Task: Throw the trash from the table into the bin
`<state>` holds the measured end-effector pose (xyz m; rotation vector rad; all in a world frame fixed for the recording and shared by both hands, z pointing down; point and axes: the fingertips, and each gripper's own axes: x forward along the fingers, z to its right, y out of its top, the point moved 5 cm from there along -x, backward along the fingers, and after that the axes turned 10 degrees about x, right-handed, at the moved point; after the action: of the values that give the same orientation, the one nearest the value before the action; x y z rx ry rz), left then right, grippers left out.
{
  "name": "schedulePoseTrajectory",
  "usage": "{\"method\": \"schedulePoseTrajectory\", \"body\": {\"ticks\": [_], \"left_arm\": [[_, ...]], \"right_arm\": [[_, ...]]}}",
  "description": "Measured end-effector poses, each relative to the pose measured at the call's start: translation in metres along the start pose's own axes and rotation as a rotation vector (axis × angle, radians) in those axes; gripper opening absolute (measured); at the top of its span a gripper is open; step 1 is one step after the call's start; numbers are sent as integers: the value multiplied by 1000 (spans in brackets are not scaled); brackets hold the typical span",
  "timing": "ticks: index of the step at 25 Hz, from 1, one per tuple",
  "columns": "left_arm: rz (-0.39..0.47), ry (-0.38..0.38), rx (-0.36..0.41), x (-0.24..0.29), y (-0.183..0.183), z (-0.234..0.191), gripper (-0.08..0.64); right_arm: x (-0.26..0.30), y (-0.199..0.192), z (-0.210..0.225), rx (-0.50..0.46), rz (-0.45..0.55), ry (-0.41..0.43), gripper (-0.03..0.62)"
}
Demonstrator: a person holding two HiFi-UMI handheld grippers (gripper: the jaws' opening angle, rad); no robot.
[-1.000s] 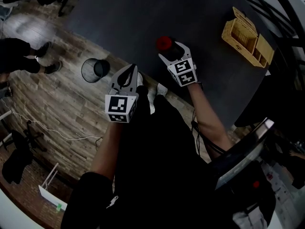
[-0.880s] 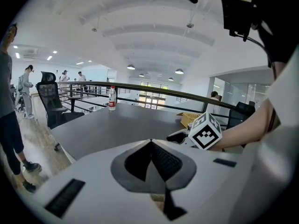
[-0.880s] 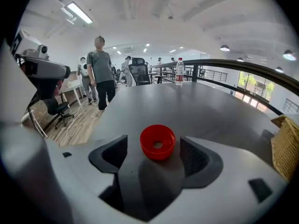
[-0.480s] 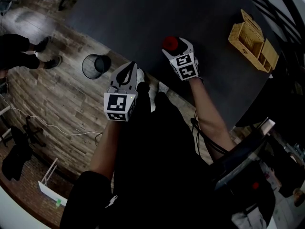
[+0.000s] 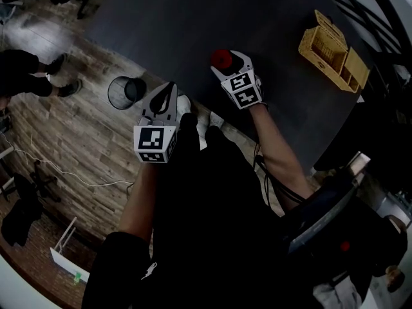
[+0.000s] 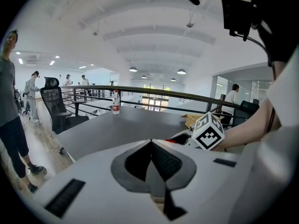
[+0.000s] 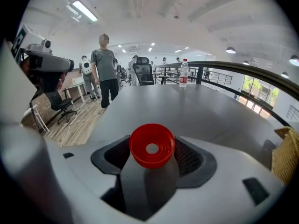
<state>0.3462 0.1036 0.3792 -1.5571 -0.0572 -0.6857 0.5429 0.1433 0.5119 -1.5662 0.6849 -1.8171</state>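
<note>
- Trash in hand: the red-ended container (image 7: 152, 146) lies lengthwise between the jaws of the right claw (image 5: 233, 63). Its dark body runs along the claw's own line and its ringed red end pokes out past the tips.
- That claw's jaws have just been closing. The dark body fills the gap between them, so I judge it clenched on the container at a wide spread.
- From the wire bin (image 5: 125, 93), the container sits over the dark bench (image 5: 193, 18), just inside the bench edge that faces the bin.
- The bin stands on the wooden floor off that edge, to the person's left of the container and lower. The carry therefore has to go leftward over the edge and then down.
- The left claw (image 5: 170, 89) hangs near the bin, between it and the container. It is the nearer claw, but its jaws are pressed together on nothing.
- Likely snag: the right claw must pass in front of the left one to reach the bin's mouth.
- Farthest from the bin, a wicker basket (image 5: 331, 50) rests on the bench beyond the container.
</note>
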Motion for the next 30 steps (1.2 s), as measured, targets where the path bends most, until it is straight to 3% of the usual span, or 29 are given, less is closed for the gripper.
{"method": "schedulePoseTrajectory", "body": {"ticks": [10, 18, 23, 30], "left_arm": [[23, 24, 10, -21, 15, 47, 9], [-7, 61, -4, -46, 3, 68, 9], [-15, 127, -33, -69, -6, 54, 9], [-31, 265, -111, -116, -35, 1, 9]], "right_arm": [[-71, 6, -20, -34, 93, 62, 302], [-100, 6, -40, -44, 165, 147, 302], [-104, 16, -66, -57, 193, 207, 302], [-86, 34, -120, -92, 204, 313, 302]]}}
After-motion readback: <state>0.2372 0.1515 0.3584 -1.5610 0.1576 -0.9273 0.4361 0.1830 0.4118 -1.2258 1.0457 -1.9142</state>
